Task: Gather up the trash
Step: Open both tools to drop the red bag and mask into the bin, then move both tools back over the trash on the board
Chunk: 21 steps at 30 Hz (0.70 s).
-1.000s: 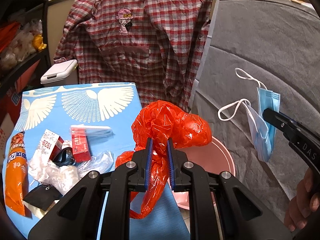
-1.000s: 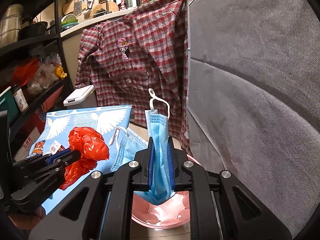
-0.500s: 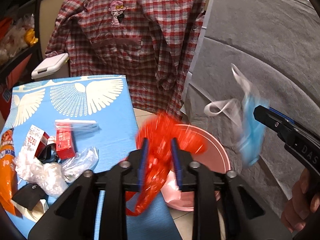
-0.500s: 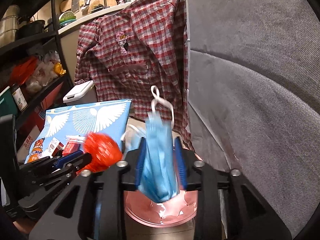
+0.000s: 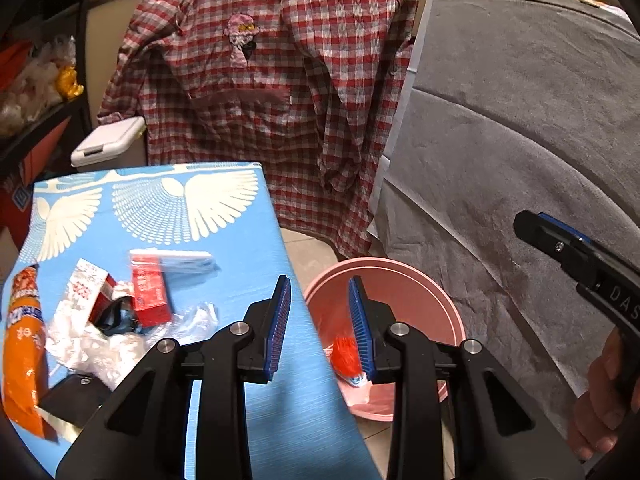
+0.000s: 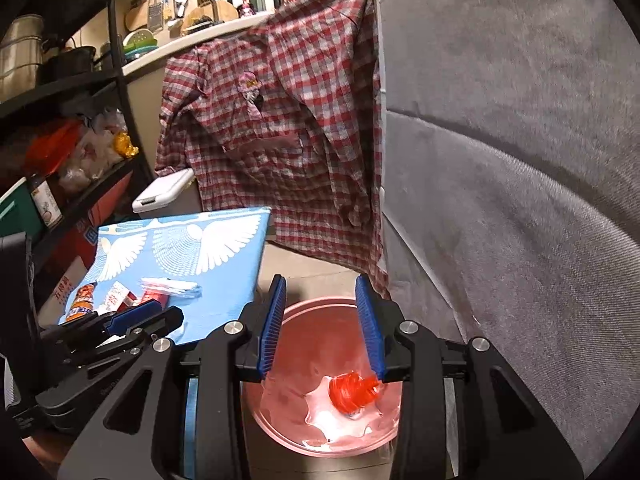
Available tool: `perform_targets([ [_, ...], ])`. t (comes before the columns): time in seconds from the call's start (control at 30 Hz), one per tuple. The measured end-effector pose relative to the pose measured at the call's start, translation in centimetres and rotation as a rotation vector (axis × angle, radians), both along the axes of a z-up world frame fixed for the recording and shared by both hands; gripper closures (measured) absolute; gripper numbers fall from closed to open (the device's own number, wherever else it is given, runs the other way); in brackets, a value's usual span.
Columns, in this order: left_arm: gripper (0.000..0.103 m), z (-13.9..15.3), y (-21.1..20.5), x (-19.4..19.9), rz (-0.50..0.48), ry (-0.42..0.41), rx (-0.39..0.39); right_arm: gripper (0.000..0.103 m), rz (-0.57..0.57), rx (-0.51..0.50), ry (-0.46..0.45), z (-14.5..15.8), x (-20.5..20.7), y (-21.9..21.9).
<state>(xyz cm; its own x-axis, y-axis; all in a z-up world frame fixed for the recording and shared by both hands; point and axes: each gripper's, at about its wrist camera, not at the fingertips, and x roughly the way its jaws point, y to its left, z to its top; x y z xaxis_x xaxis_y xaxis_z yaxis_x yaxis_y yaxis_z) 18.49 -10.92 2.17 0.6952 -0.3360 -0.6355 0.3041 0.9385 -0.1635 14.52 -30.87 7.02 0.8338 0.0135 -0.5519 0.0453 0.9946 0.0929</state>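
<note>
Red plastic bag (image 6: 352, 394) lay crumpled into a ball at the bottom of the pink bin (image 6: 320, 312) — no clear long axis, and which way it pointed couldn't be told. A bit of pale blue showed under it in the left wrist view, too small to identify. Bin stood on the tiled floor just beside the edge of the blue tabletop (image 5: 240, 280), with a thin liner showing glossy at the bottom. Left hand-held gripper (image 5: 320, 324) had its blue pads spread wide, nothing between them, straddling the tabletop edge and the bin's rim (image 5: 384, 264) in view, touching neither. Right hand-held gripper (image 6: 322, 324) also spread wide and empty, hanging over the bin's mouth with the red bag visible below its right pad (image 6: 370, 328). Remaining trash sat on the tabletop to the left: an orange snack wrapper (image 5: 22, 356) lying lengthwise along the near-left edge, a red-and-white carton (image 5: 86, 288), a red box (image 5: 150, 296) with a white pack (image 5: 180, 260) just behind it, crumpled clear plastic (image 5: 104, 344) and a dark item (image 5: 70, 396) — all bunched close, some touching. Plaid shirt (image 5: 280, 100) hung behind the tabletop; grey fabric surface (image 5: 520, 140) on the right.
</note>
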Motion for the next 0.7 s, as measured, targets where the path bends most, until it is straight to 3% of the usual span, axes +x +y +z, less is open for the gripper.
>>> perform_targets([
  [0.3, 0.073, 2.9, 6.7, -1.7, 0.048, -0.077, -0.009, 0.067, 0.044, 0.028, -0.082, 2.1, -1.4, 3.2],
  [0.47, 0.075, 4.4, 12.6, -2.5, 0.113, -0.108, -0.014, 0.084, 0.098, 0.036, -0.108, 2.3, -1.9, 5.9],
  [0.7, 0.081, 5.0, 21.4, -3.0, 0.240, -0.123, 0.008, 0.089, 0.184, 0.042, -0.102, 1.5, -1.3, 10.1],
])
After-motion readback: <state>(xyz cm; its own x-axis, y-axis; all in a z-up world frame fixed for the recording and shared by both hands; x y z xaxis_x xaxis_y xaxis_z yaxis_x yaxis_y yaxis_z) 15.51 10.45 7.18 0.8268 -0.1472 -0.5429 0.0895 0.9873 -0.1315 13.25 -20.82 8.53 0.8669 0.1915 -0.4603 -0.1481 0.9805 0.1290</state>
